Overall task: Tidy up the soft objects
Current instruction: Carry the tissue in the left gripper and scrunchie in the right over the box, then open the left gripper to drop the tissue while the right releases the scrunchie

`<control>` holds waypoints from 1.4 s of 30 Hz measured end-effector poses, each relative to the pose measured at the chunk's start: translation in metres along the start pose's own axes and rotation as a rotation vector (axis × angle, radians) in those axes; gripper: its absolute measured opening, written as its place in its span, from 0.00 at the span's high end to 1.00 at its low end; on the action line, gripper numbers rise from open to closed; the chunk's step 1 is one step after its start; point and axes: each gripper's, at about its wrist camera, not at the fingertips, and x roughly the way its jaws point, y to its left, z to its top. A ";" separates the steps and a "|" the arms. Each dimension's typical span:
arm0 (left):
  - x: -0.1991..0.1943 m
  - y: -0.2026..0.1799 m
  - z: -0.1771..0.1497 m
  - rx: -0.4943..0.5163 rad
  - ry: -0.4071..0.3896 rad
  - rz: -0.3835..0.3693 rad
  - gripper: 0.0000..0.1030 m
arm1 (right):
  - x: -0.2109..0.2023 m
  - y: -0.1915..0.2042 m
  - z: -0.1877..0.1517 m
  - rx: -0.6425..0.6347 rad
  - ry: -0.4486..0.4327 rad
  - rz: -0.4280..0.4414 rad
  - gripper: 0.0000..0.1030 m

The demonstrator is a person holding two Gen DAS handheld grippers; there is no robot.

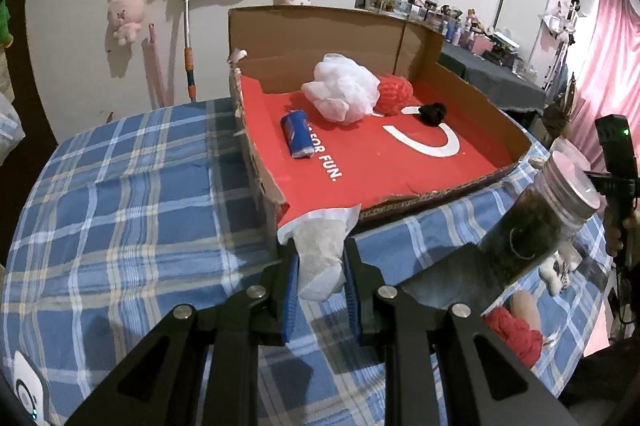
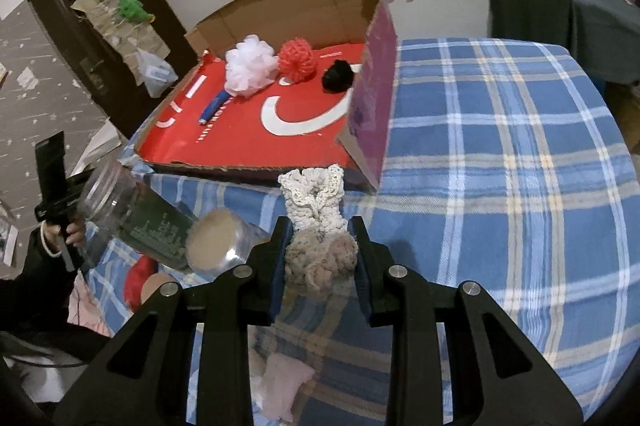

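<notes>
My left gripper (image 1: 320, 276) has its jaws clamped on a white sock (image 1: 322, 258); the toe hangs down between the pads and the cuff end flops up toward the near wall of the cardboard box (image 1: 400, 38). Light, limp, compresses to nothing, so I judge the grip should bite mid-body with a tight pinch; the knit looks grippy enough not to slide.

My right gripper (image 2: 322, 250) has its jaws closed on a crocheted bundle (image 2: 320, 226), cream lacy part on top, beige chunky yarn lower down, between the pads. Springy and bulky, likely to snag on loops. I'd keep hold of the dense beige knot, not the lace edge, which would stretch.

Both loads hang over the blue plaid bench (image 2: 500, 146), just short of the box's open front. Already in the box, on its red floor: white mesh pouf (image 1: 342, 92), red yarn ball (image 1: 396, 92), small black item (image 1: 432, 112), rolled blue cloth (image 1: 296, 134).

Clear jars lying by the left side (image 2: 132, 214) are rigid; I'd steer clear of them.
</notes>
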 end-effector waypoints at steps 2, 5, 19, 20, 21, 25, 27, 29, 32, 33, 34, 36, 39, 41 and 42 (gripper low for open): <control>-0.002 0.000 0.004 0.008 -0.008 -0.009 0.79 | -0.001 0.002 0.005 -0.013 0.004 0.020 0.73; -0.003 -0.002 0.011 0.014 -0.015 -0.035 0.79 | -0.001 0.007 0.012 -0.038 0.008 0.035 0.73; 0.019 -0.037 0.055 0.079 -0.011 -0.087 0.79 | 0.018 0.034 0.057 -0.121 -0.006 0.057 0.73; 0.025 -0.041 0.060 0.087 -0.004 -0.081 0.79 | 0.022 0.036 0.061 -0.126 -0.006 0.052 0.73; 0.028 -0.044 0.063 0.093 0.001 -0.080 0.79 | 0.027 0.039 0.066 -0.135 -0.005 0.040 0.73; 0.045 -0.054 0.079 0.117 0.029 -0.058 0.79 | 0.049 0.053 0.084 -0.172 0.018 0.007 0.73; 0.053 -0.057 0.085 0.127 0.046 -0.053 0.79 | 0.061 0.061 0.094 -0.197 0.035 -0.021 0.73; 0.064 -0.061 0.094 0.143 0.065 -0.041 0.79 | 0.075 0.067 0.104 -0.220 0.060 -0.044 0.73; 0.083 -0.065 0.104 0.159 0.099 -0.021 0.79 | 0.097 0.075 0.119 -0.251 0.101 -0.074 0.73; 0.088 -0.067 0.107 0.168 0.111 -0.015 0.79 | 0.103 0.077 0.122 -0.262 0.112 -0.082 0.73; 0.092 -0.069 0.109 0.173 0.118 -0.011 0.79 | 0.112 0.079 0.126 -0.271 0.132 -0.095 0.73; 0.106 -0.072 0.113 0.192 0.150 0.009 0.79 | 0.127 0.080 0.132 -0.282 0.165 -0.116 0.73; 0.121 -0.075 0.118 0.199 0.187 0.022 0.79 | 0.149 0.085 0.138 -0.311 0.212 -0.153 0.73; 0.130 -0.075 0.121 0.205 0.214 0.034 0.79 | 0.159 0.087 0.141 -0.333 0.237 -0.180 0.73; 0.134 -0.075 0.122 0.208 0.224 0.040 0.79 | 0.164 0.087 0.143 -0.339 0.245 -0.189 0.73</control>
